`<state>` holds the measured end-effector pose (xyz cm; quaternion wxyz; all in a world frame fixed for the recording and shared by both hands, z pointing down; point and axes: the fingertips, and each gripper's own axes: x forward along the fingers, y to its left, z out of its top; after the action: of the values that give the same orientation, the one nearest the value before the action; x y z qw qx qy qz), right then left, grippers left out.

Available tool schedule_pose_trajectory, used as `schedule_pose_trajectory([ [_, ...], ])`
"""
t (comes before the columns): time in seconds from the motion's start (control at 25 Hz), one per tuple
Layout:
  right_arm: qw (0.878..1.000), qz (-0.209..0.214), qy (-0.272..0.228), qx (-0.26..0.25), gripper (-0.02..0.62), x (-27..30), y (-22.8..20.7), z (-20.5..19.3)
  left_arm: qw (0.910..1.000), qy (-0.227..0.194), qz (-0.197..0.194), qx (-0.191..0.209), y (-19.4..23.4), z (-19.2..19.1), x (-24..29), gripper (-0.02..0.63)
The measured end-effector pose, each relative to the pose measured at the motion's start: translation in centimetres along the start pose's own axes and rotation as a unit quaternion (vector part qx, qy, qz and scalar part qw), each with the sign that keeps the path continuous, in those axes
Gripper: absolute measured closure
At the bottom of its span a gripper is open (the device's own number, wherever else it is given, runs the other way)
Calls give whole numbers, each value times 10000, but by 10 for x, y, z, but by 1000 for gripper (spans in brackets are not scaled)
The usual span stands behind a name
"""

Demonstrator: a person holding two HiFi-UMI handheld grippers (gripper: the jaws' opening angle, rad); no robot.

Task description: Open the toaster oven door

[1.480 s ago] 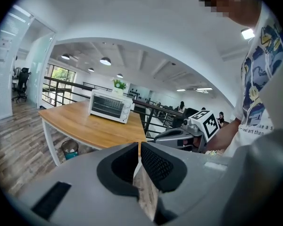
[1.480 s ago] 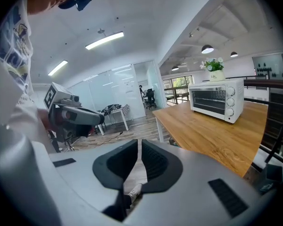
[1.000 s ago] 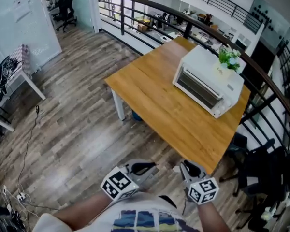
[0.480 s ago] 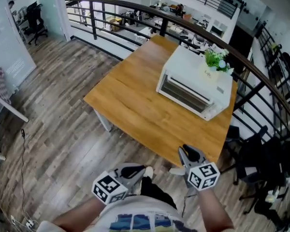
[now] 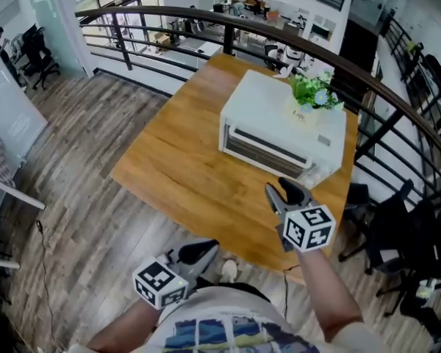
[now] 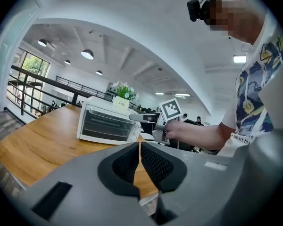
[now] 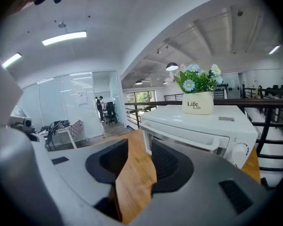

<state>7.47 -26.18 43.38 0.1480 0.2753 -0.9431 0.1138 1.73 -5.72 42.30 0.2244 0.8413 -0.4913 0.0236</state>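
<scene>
A white toaster oven stands on the wooden table with its glass door shut; its handle bar runs along the door's top. My right gripper hangs over the table's near edge, just short of the oven's front right corner. Its jaws are opening and only bare table shows between them. My left gripper stays low by my body, off the table, jaws shut on nothing. The left gripper view shows the oven and the right gripper beside it.
A potted plant marked "Life" sits on the oven's top. A dark railing curves behind the table. Black chairs stand to the table's right, and wooden floor lies to its left.
The table and oven have come closer in the head view. My right gripper has risen and moved forward from beside my body to the oven's front. My left gripper has stayed low.
</scene>
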Motion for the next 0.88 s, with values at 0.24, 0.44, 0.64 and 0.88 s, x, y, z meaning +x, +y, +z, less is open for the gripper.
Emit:
schedule_pose_trajectory([
  [0.24, 9989, -407, 105, 213, 421, 39, -42, 6, 9999, 72, -112, 37, 27, 17, 23, 600],
  [0.44, 9937, -1031, 159, 419, 410, 62, -70, 13, 9978, 290, -485, 352, 53, 30, 31, 600],
  [0.64, 9832, -1687, 232, 658, 377, 79, -85, 15, 9921, 454, -938, 703, 74, 46, 28, 600],
  [0.88, 9657, -2384, 319, 977, 368, 96, -98, 13, 9890, 489, -1190, 727, 105, 50, 12, 600],
])
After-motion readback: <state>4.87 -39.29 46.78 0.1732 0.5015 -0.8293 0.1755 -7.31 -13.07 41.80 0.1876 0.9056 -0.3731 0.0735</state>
